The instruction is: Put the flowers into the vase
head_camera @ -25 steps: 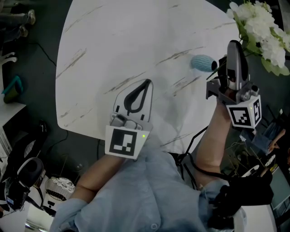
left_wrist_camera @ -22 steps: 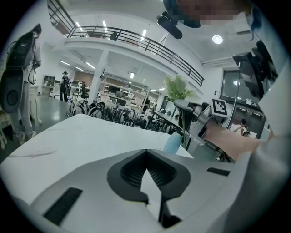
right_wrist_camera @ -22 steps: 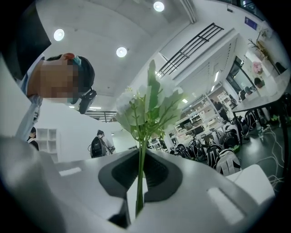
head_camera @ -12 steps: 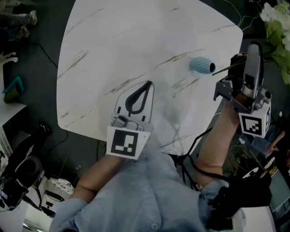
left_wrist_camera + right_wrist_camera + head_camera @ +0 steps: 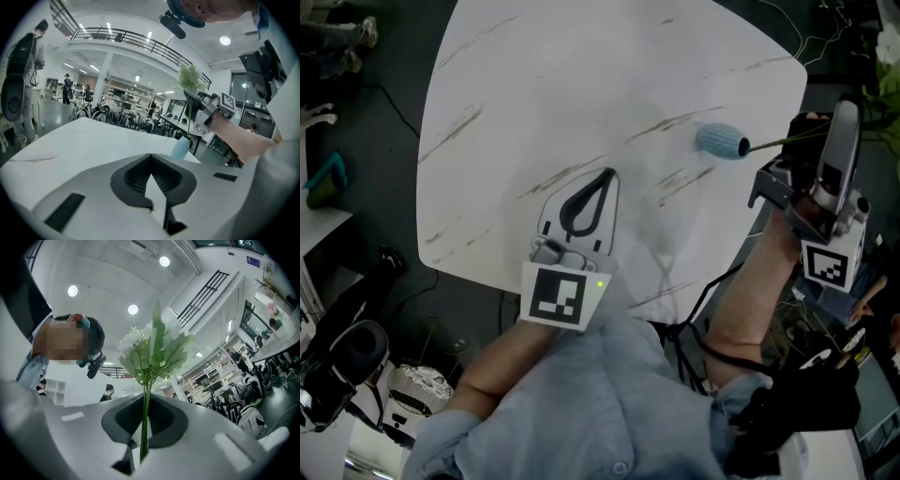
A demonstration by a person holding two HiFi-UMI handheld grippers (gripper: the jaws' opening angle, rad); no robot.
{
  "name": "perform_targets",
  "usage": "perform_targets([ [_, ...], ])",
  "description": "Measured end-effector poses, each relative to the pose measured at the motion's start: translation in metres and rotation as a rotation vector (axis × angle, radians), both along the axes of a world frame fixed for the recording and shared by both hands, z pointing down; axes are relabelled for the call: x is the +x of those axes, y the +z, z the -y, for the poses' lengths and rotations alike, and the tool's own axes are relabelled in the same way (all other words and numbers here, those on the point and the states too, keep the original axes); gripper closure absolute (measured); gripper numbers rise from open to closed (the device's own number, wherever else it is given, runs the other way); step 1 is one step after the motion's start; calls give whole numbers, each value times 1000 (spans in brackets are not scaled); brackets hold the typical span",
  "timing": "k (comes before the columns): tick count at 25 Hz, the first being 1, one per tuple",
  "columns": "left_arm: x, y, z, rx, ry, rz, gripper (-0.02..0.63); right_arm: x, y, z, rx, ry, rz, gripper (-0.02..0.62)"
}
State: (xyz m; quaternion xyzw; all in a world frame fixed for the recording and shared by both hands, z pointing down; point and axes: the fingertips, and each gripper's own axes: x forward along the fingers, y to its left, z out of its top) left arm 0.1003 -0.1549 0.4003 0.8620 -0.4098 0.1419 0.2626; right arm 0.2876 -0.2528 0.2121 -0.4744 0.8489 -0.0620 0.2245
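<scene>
On my far left in the left gripper view, a person with a backpack (image 5: 27,70) stands half cut off by the lens edge. Behind them is a big hall with a curved mezzanine railing (image 5: 126,40), ceiling lamps and rows of bicycles (image 5: 117,124) too small to make out singly.

My left gripper (image 5: 603,178) lies low over the near edge of the table. Its matte grey fingers bow into a teardrop and the ribbed black pads meet at the tip, clenched on nothing.

The white marble-look tabletop (image 5: 581,75) is smooth, with thin grey veins and rounded corners, and a dark floor (image 5: 380,131) shows around it.

At about two o'clock from the left gripper, close to the table's right edge, the pale blue ribbed vase (image 5: 721,141) stands upright. From the head view I see mostly its rounded shoulder and dark mouth, at its three o'clock side.

At three o'clock from the vase, off the table edge, my right gripper (image 5: 846,105) points upward. Its jaws are pinched on the thin green stem (image 5: 145,425) of a spray of white blossoms and green leaves (image 5: 151,347). The lower stem reaches to just beside the vase mouth. I cannot tell if it touches. In the head view the blossoms are almost wholly cut off at the upper right corner.
</scene>
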Motion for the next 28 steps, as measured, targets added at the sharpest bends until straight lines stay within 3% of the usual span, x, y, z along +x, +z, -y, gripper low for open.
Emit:
perform_targets([
  [14,5,4,0,-11,14,12,601,3,55,-10,-53,-7,-22,589],
  [28,8,-5,0,5,31,15,601,4,104,-21,-167,34,-82,587],
])
